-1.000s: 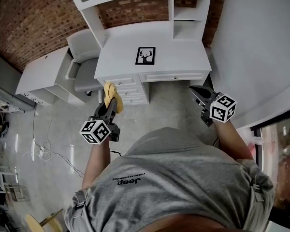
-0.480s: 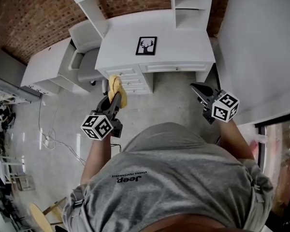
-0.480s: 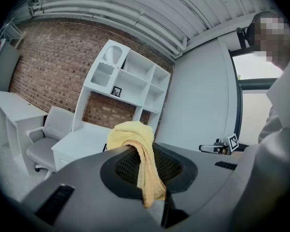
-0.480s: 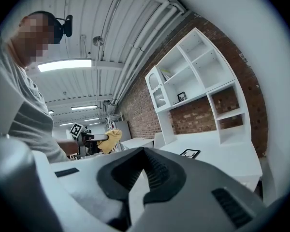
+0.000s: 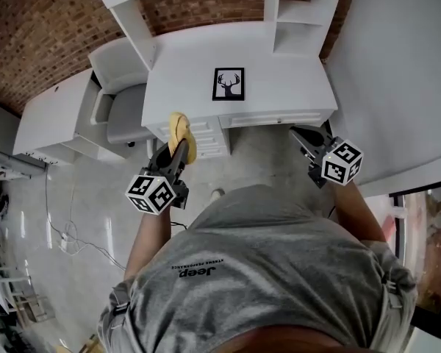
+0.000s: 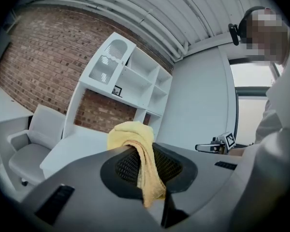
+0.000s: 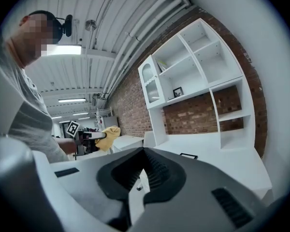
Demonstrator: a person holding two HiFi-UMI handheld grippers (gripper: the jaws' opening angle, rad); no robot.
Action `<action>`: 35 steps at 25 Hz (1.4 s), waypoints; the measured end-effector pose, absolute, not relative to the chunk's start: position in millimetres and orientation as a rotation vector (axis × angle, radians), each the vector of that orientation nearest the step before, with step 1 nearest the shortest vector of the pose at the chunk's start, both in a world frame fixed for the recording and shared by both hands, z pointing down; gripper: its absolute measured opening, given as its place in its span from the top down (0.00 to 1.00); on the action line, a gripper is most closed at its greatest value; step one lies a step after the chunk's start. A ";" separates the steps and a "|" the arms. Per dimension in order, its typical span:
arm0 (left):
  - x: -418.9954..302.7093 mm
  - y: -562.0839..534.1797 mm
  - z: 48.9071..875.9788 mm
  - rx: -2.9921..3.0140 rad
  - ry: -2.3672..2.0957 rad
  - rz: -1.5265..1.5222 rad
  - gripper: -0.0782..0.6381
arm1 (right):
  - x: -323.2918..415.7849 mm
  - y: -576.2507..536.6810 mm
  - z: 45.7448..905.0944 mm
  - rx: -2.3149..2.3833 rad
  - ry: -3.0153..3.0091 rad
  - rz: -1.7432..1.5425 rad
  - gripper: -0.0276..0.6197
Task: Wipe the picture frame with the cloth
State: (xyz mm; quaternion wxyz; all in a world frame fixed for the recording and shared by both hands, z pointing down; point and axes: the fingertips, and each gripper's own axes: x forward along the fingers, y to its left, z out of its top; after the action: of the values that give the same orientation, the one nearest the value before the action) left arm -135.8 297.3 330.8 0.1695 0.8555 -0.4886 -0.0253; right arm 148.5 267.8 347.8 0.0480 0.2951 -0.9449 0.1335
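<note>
Head view, grey shirt [image 5: 279, 293] printed "Jeep", deer picture frame [image 5: 228, 84]

Yellow soft cloth [image 5: 180, 131]: plain, even in tone. Black rectangular picture frame [image 5: 228, 84]: white ground bearing a black stag's-head silhouette. White wooden desk [image 5: 279, 87] and white shelving unit [image 5: 298, 28]: unpatterned. Brick wall [image 5: 44, 20]: red-brown bricks crossed by pale mortar lines. Grey upholstered chair [image 5: 125, 116]: plain. Light grey glossy floor [image 5: 73, 190]: faintly mottled. Left gripper [image 5: 176, 144] and right gripper [image 5: 298, 132]: dark grey bodies with black ribbed pads, each carrying a white marker cube [image 5: 153, 194] printed with black squares. Grey T-shirt [image 5: 257, 278]: small dark lettering.
</note>
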 end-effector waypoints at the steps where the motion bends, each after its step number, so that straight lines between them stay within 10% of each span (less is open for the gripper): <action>1: -150.2 280.9 329.4 2.447 -1.370 -0.064 0.80 | 133.9 254.8 346.5 0.931 -2.873 0.414 0.95; 15: -263.9 118.8 338.5 2.510 -1.174 0.002 0.80 | 17.7 111.7 383.6 1.078 -2.616 0.440 0.95; 35: -142.9 -8.1 395.4 2.210 -1.386 0.142 0.80 | 59.5 -38.3 529.1 0.466 -2.551 0.424 0.89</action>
State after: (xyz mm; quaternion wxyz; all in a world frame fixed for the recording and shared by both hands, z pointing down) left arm -142.9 -8.1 395.4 0.2614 0.8166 -0.5120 0.0526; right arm 59.5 -38.3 529.1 0.2539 0.1715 -0.9390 0.1562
